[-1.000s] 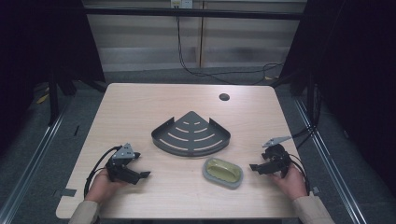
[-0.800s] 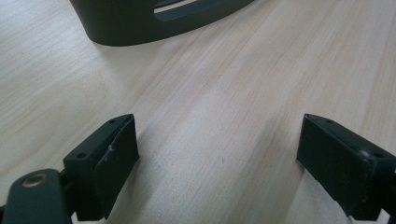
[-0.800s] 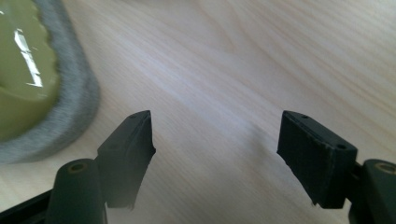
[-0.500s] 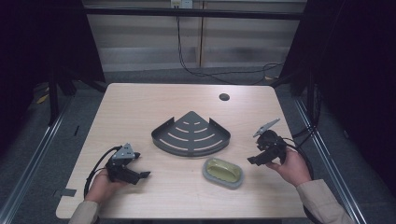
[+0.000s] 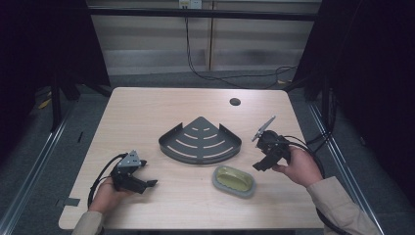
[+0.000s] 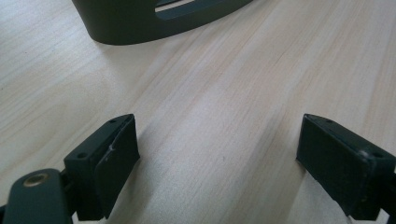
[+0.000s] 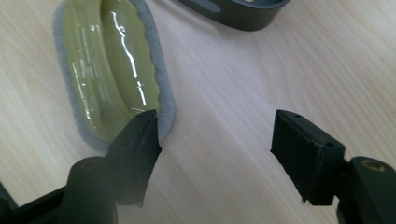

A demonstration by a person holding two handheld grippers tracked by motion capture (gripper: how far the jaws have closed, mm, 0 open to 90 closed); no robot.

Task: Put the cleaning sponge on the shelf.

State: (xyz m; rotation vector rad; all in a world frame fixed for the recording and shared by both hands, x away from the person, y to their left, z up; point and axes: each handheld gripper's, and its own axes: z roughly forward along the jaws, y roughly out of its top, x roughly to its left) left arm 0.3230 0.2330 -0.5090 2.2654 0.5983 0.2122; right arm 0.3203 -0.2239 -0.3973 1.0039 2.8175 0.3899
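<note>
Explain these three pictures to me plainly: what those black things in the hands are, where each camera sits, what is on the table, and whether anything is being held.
A person sits at a wooden table holding a hand-operated two-jaw gripper in each hand. The high view looks down from above: the left gripper rests low near the table, the right gripper is raised. The other two pictures come from cameras riding on the grippers, looking along their black jaws. On the table lie a dark corner-shaped rack and a yellow-green oval sponge with a grey edge. The right gripper points at the sponge, its jaws having just been closing a little, nothing between them. The left gripper is open and empty.
</note>
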